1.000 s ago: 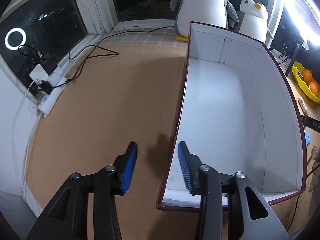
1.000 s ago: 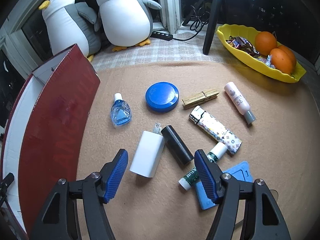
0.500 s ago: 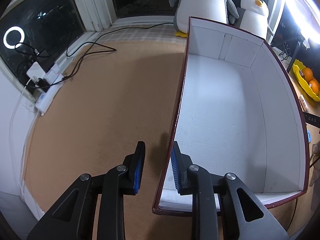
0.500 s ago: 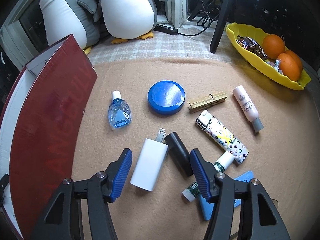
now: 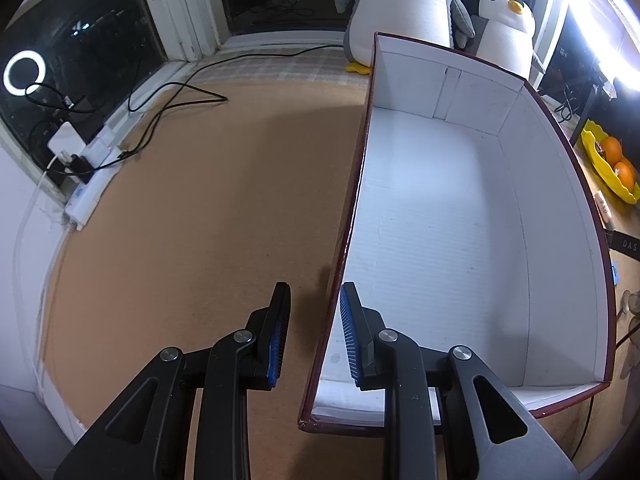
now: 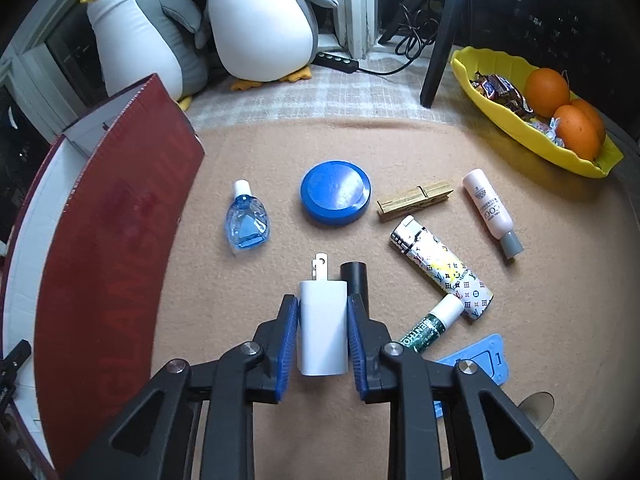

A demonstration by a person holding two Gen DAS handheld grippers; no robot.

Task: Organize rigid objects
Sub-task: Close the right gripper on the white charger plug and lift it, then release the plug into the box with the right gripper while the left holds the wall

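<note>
Right gripper (image 6: 323, 338) clamping the white charger (image 6: 323, 326); left gripper (image 5: 314, 334) straddling the box (image 5: 440, 240) wall.

The right jaws have just been closing and are now pressing the charger's sides on the mat (image 6: 400, 144), near the box's right side, prongs pointing far. The left pads are standing apart from the left wall between them, gripping nothing.

Matte black tongs (image 6: 323, 332), ribbed blue pads (image 6: 289, 344), silver pivot screws, triangular cut-outs in the arms
</note>
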